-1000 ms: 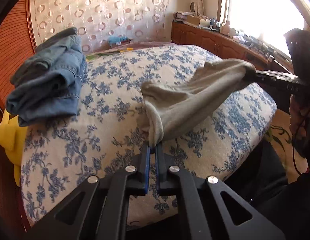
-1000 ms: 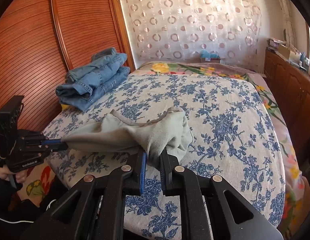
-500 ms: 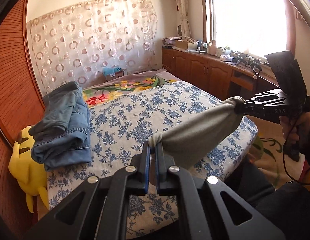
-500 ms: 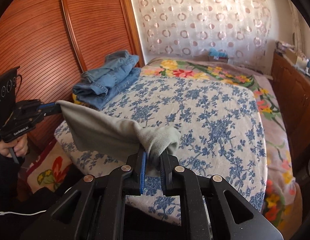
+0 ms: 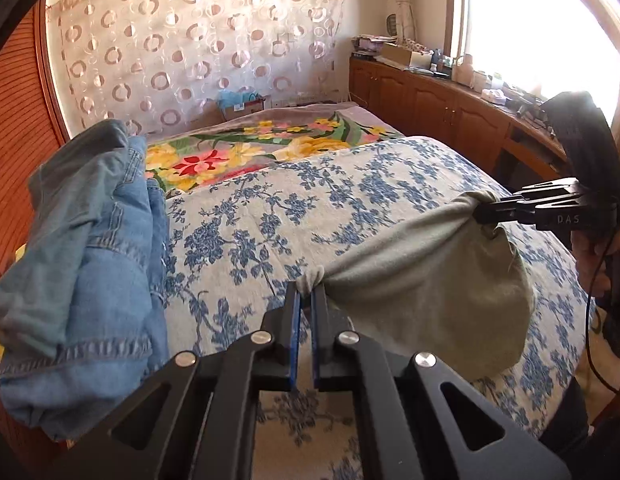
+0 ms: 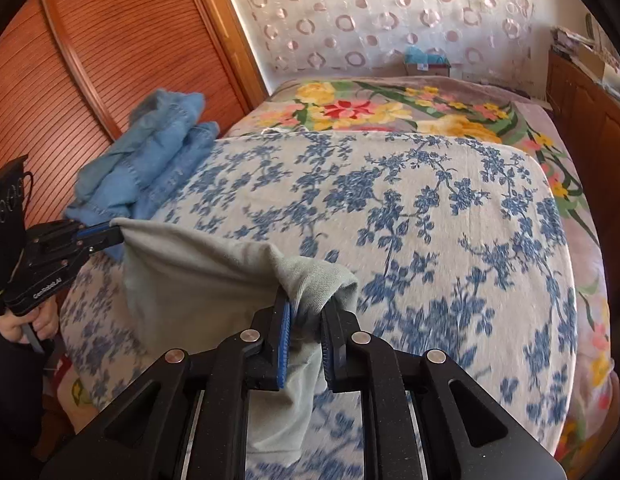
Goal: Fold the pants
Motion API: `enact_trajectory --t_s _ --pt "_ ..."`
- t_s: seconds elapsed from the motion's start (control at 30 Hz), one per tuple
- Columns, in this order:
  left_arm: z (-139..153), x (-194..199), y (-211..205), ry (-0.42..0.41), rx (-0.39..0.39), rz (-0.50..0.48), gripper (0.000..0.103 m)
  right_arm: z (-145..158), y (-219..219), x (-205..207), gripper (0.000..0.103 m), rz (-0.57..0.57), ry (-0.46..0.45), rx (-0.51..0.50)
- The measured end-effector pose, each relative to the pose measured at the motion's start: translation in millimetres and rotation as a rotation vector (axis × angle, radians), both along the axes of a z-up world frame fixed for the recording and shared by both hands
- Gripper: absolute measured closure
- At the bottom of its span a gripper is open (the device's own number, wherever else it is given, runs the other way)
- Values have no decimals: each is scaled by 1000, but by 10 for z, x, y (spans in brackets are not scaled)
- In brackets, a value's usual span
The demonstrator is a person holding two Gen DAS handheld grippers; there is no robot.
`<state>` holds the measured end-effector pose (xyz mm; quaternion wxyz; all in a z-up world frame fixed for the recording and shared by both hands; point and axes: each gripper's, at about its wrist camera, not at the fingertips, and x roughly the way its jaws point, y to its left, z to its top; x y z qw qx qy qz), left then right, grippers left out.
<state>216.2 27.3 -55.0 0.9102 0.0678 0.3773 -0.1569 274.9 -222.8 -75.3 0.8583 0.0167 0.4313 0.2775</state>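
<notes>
The grey-green pants (image 5: 426,280) hang stretched between my two grippers above the near part of the bed. My left gripper (image 5: 304,292) is shut on one end of the pants. My right gripper (image 6: 304,304) is shut on the other end, where the cloth bunches between the fingers; it also shows in the left wrist view (image 5: 480,210). The left gripper shows at the left of the right wrist view (image 6: 116,234). The pants (image 6: 198,280) droop in a loose fold below the grippers.
The bed has a blue-flowered cover (image 6: 410,208) with a bright floral blanket (image 6: 390,108) at the far end. A pile of folded blue jeans (image 5: 82,248) lies on the bed's left side by the wooden slatted doors (image 6: 110,60). A wooden cabinet (image 5: 438,100) runs along the right.
Both grippers have lifted the pants off the bed and carried them forward over it, held taut between them. The jeans pile now looms closer on the left.
</notes>
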Motion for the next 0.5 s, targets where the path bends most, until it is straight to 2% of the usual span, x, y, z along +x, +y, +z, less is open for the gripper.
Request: enact_trajectory --t_s 0.1,0.17,0.2,0.33,0.4,0.43,0.5 --pt "-83 188 17 24 5 24 102 -44 1 195 86 4 -6 10" --pt "-161 276 10 43 2 33 102 -42 -18 284 75 -9 -13 7" --pt "-202 306 8 55 7 41 101 -33 -26 289 73 -12 -23 5" --pt "-251 335 48 63 -7 58 93 25 -98 258 73 -38 -83 -8" --pt "-236 310 66 59 -27 56 79 32 -115 252 73 -21 -68 9" --pt "-224 299 76 55 -37 53 76 26 -110 238 73 -9 -62 11" --pt "-192 266 70 49 -50 49 64 0 -80 193 73 7 -56 9"
